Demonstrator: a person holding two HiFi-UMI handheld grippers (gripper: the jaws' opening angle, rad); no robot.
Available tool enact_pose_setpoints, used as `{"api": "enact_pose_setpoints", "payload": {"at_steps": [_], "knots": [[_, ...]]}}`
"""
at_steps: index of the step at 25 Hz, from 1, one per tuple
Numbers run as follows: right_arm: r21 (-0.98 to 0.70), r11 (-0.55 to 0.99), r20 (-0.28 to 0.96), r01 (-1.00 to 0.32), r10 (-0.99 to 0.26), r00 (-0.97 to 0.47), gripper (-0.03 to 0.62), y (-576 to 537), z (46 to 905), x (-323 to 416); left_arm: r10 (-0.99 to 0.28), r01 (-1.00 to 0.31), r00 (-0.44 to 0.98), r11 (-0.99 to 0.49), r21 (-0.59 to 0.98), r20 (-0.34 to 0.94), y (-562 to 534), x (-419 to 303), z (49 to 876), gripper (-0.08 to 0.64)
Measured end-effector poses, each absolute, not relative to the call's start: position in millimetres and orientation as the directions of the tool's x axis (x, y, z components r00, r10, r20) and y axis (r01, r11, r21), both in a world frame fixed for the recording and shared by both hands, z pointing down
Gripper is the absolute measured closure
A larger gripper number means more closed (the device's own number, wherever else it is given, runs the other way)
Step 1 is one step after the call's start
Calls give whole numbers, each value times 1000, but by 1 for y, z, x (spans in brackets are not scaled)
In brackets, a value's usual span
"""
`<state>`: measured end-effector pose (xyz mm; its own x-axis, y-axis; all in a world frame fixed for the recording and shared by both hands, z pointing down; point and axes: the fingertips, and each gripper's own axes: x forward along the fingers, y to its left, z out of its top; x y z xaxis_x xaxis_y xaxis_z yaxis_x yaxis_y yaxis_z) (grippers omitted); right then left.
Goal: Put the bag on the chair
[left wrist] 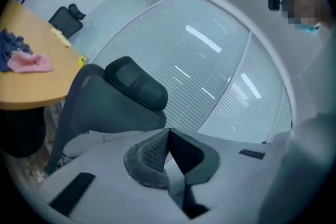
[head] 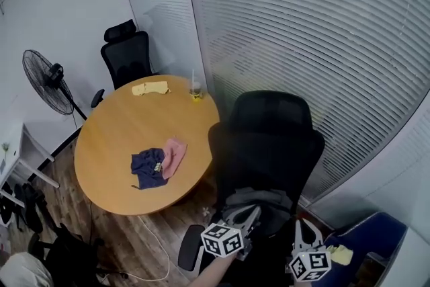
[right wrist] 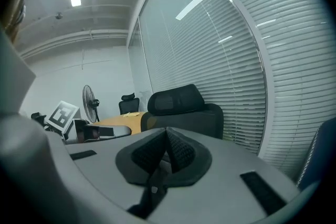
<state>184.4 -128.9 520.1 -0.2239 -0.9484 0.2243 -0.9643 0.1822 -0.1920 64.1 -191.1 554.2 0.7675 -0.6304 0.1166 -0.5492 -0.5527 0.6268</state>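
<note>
Grey fabric bag (head: 261,200): lies slumped on the seat of the black high-backed office chair (head: 269,138), just ahead of and below the tips of the left hand-held gripper (head: 248,214), and ahead and to the left of the right hand-held gripper (head: 304,225). Neither touches it, as far as the views show. Judged by how it lies, the placing looks done.

Hand-held gripper state: left has its pads pressed together, nothing between them. Right also has its pads meeting; a dark strip hangs under them, and I cannot tell whether it is part of the tool.

Handling (judgement): the bag sags and creases flat onto the seat, so it is soft, limp and probably light. No fragility is evident. Cloth should not slip in ribbed pads. A pinch anywhere would bunch it, so a strap or a top edge is the better hold, and two holds set apart would keep it from folding. No strap can be made out here.

Orientation: the bag lies flat. Its long axis seems to run across the seat, side to side before the left hand-held gripper. Which end is the mouth cannot be told.
</note>
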Motion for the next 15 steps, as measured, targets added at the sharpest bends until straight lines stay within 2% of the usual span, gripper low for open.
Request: {"api": "enact_pose_setpoints", "payload": {"at_steps": [6,15], "knots": [[-131,188,175,-973,-962,-209,580,-119,492,176,-633,-631,757,-642,435,163,-174,55,519,537],[-125,174,132,-977,-973,-190,580,-115,473,164,-640,-637,753,-649,416,154,-176,44,487,537]]}}
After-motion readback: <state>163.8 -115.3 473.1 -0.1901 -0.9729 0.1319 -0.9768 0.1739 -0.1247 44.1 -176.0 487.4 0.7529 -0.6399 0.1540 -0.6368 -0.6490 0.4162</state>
